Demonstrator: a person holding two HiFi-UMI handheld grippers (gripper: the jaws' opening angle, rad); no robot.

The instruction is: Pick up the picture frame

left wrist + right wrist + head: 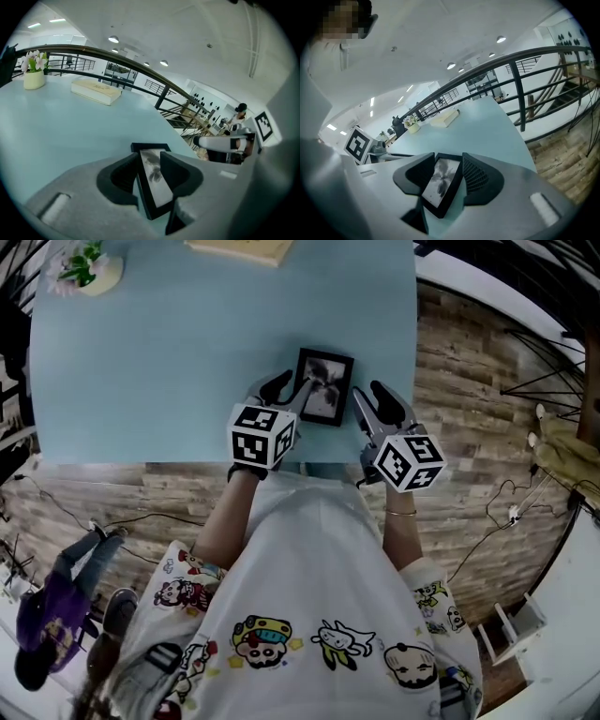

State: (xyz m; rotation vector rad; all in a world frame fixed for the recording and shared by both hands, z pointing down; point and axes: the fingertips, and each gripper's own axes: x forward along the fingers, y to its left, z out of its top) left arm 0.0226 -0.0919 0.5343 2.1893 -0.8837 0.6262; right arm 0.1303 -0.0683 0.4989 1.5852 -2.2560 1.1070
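At the approach step, with nothing grasped yet. Lying flat near the near edge of the table (141,362), the picture frame (324,387), flanked by the left gripper (289,390) and right gripper (375,407). Holding both pairs of jaws spread, frame showing in each gap but nothing pinched. Next, probably: straddle an edge, squeeze, lift level.

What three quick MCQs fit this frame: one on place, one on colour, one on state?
1. Where is the picture frame?
A) flat on the table, between the grippers
B) on a shelf
C) in a drawer
2. Its border colour?
A) white
B) black
C) red
3. The left gripper?
A) shut on the frame
B) open
C) shut, empty

1 A: the head view shows it between the left gripper and the right gripper.
2 B: the border is dark in every view.
3 B: the left gripper view shows its jaws wide apart.
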